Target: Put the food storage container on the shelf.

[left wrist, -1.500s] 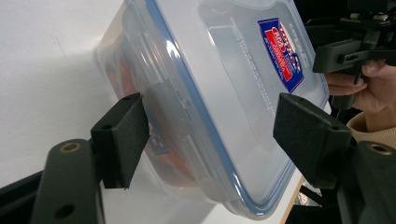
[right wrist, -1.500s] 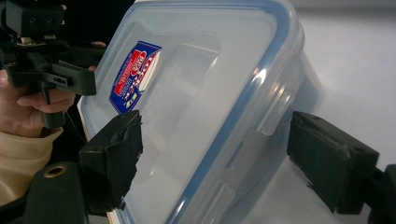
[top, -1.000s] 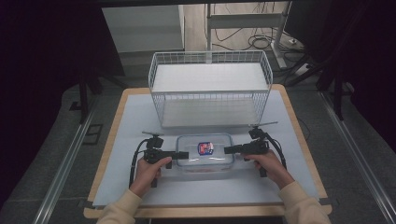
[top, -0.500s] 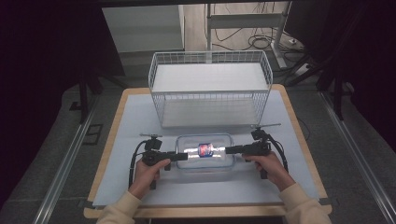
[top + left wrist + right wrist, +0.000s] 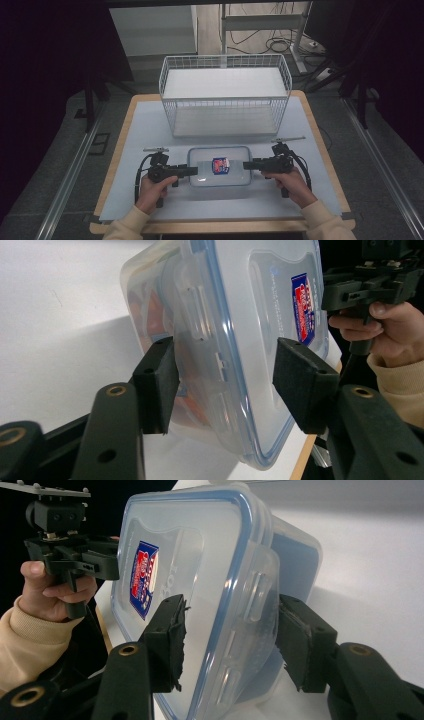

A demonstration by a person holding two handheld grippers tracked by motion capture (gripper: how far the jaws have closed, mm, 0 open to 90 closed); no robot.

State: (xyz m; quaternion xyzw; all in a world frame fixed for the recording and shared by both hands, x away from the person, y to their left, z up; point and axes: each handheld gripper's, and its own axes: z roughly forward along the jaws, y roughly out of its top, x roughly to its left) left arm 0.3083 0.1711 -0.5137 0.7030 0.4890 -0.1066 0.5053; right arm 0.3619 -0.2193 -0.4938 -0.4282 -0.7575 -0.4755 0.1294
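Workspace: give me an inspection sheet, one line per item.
Surface: wooden table under a pale mat.
Job's things: clear plastic container with a blue-rimmed lid and a red and blue label, lying flat near the front edge; white wire basket behind it.
Clutter: nothing seen.
Grippers: left gripper open, fingers either side of the container's left latch; right gripper open, likewise at the right latch.
Cables: one black cable loops from each gripper.
Surroundings: dark room, floor cables and stand legs behind the table.
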